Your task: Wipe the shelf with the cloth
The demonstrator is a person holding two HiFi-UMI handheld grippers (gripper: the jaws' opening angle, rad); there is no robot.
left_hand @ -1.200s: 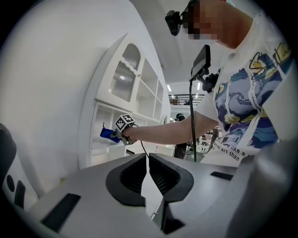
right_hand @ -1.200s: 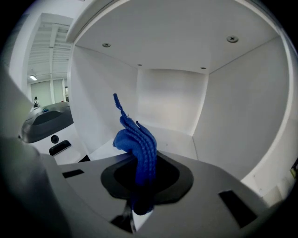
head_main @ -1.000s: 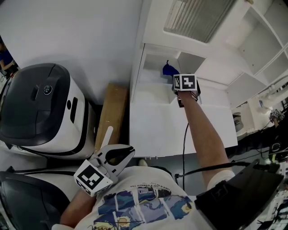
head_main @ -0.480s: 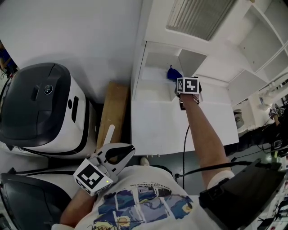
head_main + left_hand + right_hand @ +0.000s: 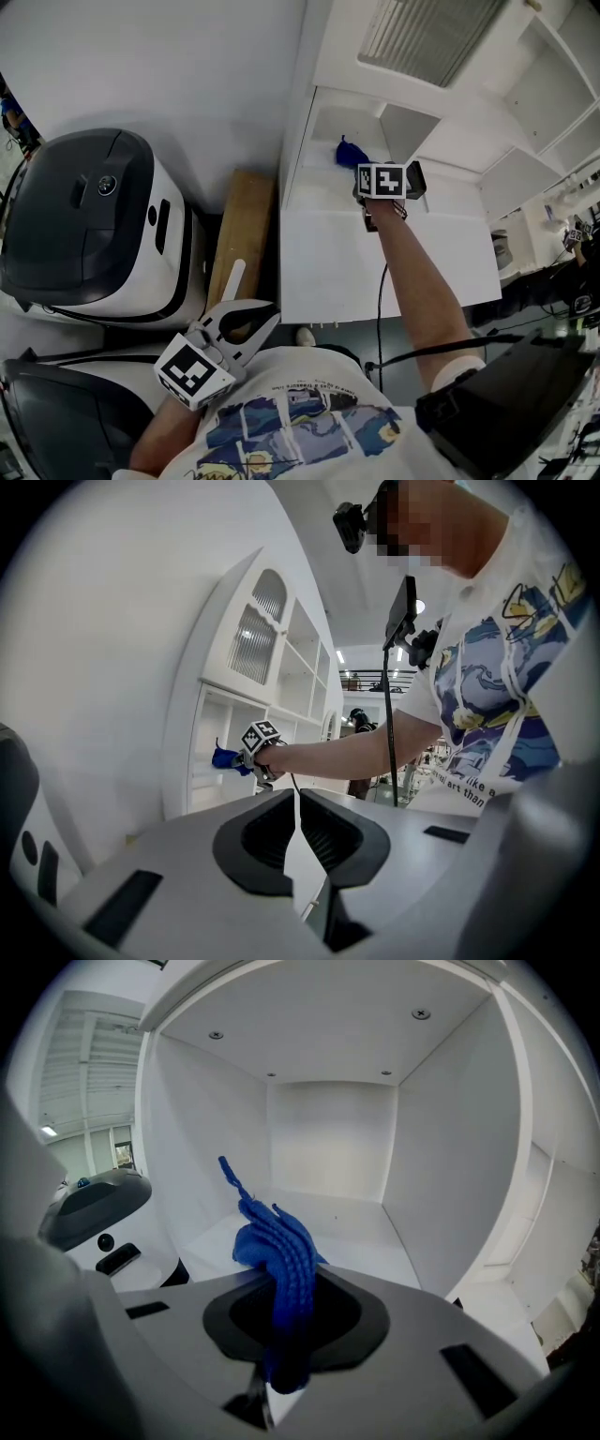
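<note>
- The right claw [image 5: 281, 1290] is pinching a bunched, ribbed blue cloth [image 5: 277, 1237]. The fabric fills the gap between the jaws, and a loose tail sticks up in front.
- The cloth is inside the open white cubby. It sits over the white shelf floor [image 5: 349, 1219], towards the left wall. The right gripper view does not show whether it is pressing on the surface or hanging just above it.
- In the head view the right claw [image 5: 383, 182] reaches into the lowest compartment of the tall white cabinet [image 5: 375, 253], with the cloth [image 5: 349, 150] ahead of it.
- The left claw [image 5: 297, 819] has its jaws pressed together on nothing. It is held low near the person's body, well apart from the shelf.
- A black-and-white rounded machine [image 5: 89, 225] and a leaning brown wooden board [image 5: 239, 234] stand left of the cabinet.
- Judging by this, the wiping step is in hand. The next move likely needs the cloth pushed flat onto the shelf floor and swept across to the far corners with the pinch kept firm.
</note>
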